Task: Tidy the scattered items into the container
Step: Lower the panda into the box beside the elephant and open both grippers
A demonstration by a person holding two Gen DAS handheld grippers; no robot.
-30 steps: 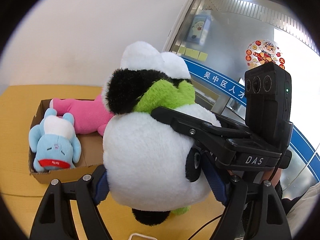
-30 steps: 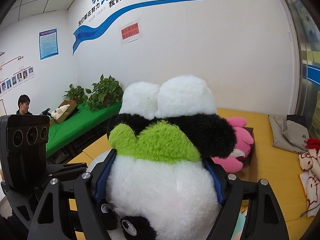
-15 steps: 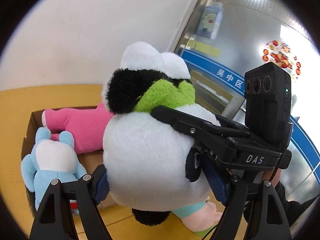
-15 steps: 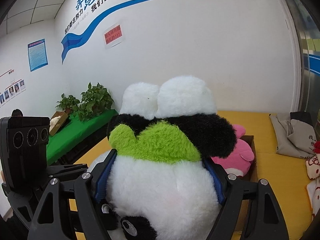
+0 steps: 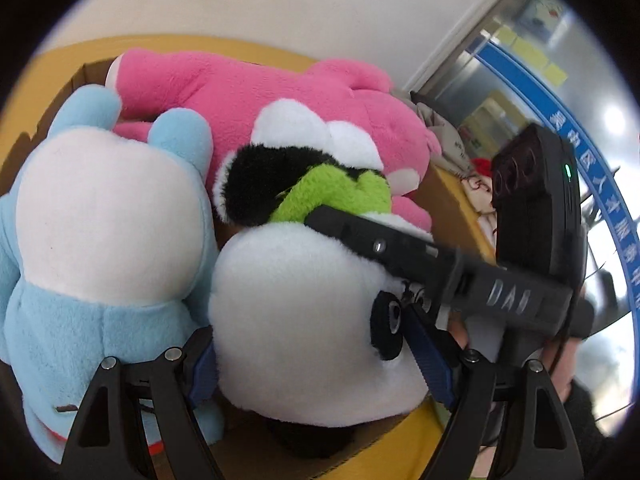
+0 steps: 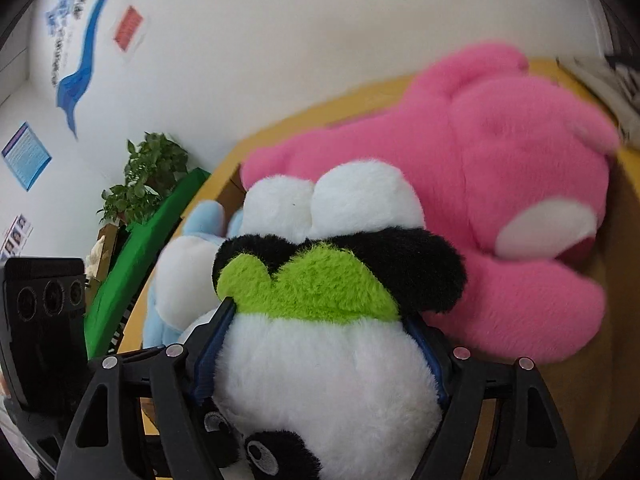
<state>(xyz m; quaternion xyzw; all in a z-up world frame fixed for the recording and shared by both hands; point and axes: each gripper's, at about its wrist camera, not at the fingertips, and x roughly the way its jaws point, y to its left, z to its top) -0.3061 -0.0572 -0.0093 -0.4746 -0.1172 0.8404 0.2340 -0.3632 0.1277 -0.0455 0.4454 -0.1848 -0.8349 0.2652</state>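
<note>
Both my grippers, left (image 5: 316, 360) & right (image 6: 320, 356), clamp the panda toy (image 5: 296, 320) over the box (image 5: 448, 192); soft, light, squashy, so hold w/ pads on its round belly.

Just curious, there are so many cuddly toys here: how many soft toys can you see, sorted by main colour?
Pink: 1, the pink plush, lying in the cardboard box.
Light blue: 1, the blue plush, also in the box.
Black and white: 1, the panda plush, with a green patch, held by both grippers above the box.
Total: 3 soft toys.
</note>
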